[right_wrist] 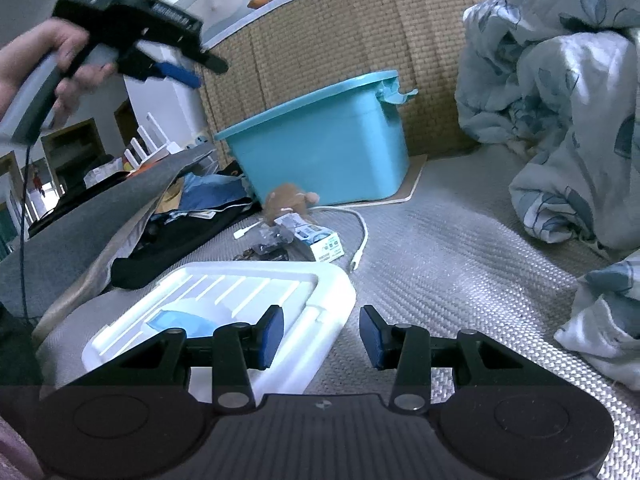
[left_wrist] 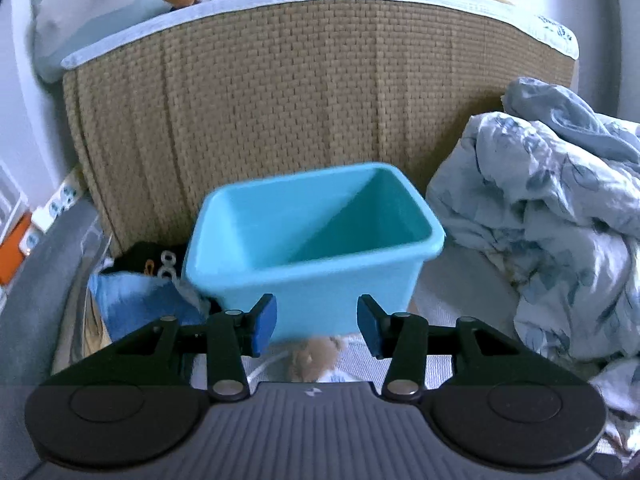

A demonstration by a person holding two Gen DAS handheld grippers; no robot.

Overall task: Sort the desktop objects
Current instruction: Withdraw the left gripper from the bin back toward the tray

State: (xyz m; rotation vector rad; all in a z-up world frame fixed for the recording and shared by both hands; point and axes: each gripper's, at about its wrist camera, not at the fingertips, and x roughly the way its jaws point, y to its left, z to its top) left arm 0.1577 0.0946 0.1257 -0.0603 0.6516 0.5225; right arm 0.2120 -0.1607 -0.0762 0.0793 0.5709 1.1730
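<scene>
Our left gripper (left_wrist: pixel 316 326), jaws released and empty, faces the teal bin (left_wrist: pixel 312 236) just ahead; right gripper (right_wrist: pixel 322 336) idles, released.

I count one teal bin (right_wrist: pixel 320 148), one white tray (right_wrist: pixel 224 300), one brown plush (right_wrist: pixel 290 202), one white cable (right_wrist: pixel 362 240) and one small printed box (right_wrist: pixel 322 242). I see two grippers: left (left_wrist: pixel 316 326), right (right_wrist: pixel 322 336). One crumpled quilt (right_wrist: pixel 560 120).
</scene>
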